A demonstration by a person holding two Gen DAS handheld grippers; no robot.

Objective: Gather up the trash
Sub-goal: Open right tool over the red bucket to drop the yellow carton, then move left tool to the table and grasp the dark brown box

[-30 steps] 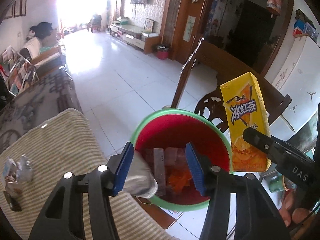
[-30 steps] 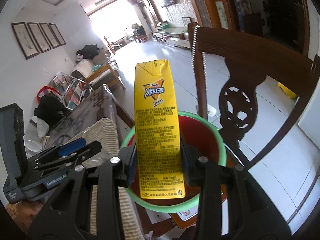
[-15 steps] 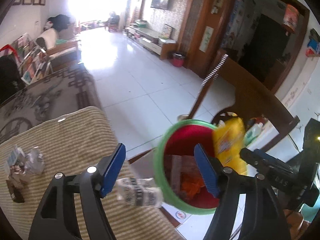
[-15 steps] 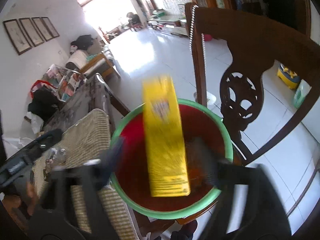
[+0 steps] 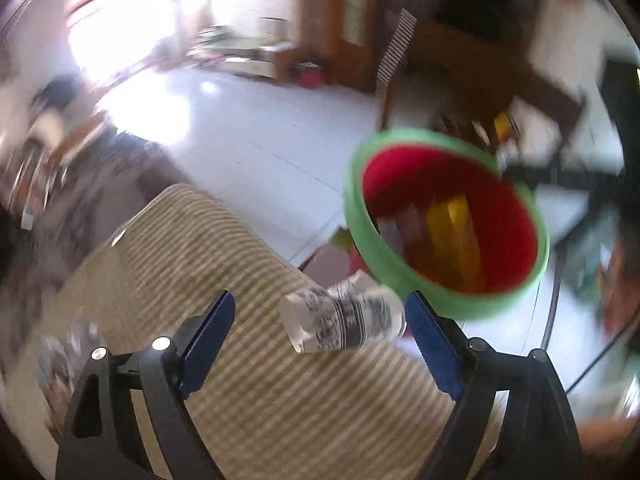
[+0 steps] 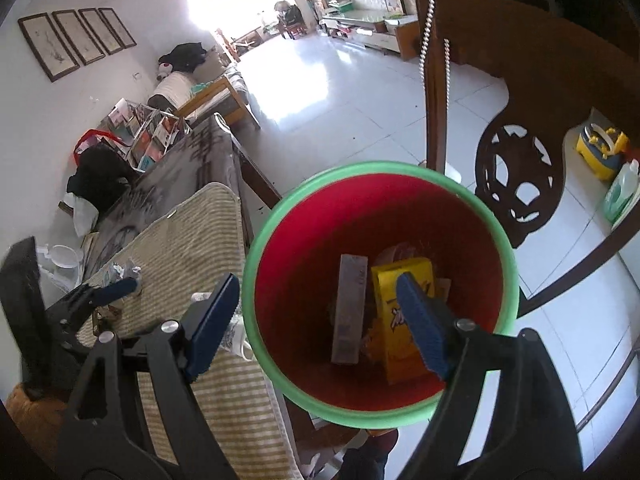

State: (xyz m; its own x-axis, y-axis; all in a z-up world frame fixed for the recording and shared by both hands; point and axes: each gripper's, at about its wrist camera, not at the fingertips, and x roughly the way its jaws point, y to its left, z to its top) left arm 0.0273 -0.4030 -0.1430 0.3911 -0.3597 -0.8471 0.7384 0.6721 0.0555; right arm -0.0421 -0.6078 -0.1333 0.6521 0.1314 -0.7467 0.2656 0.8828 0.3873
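Striped mat (image 5: 248,380), crushed bottle (image 5: 344,316) loose between spread, just-opening left fingers (image 5: 208,336), carton (image 6: 404,308) in bin (image 6: 280,364), right fingers (image 6: 420,328) released

Past my reach stands a dark carved wooden chair (image 6: 516,184) with a string of pale beads (image 6: 425,36) hung over its post. Beneath me a beige striped cloth (image 6: 192,240) covers the table, and beyond it a grey patterned sofa cover (image 6: 188,164). Four dark-framed pictures (image 6: 76,42) hang in a row on the white wall. On the glossy white tiled floor (image 6: 352,92) I see a yellow toy box (image 6: 602,150) just beside a green plastic bottle (image 6: 622,192).
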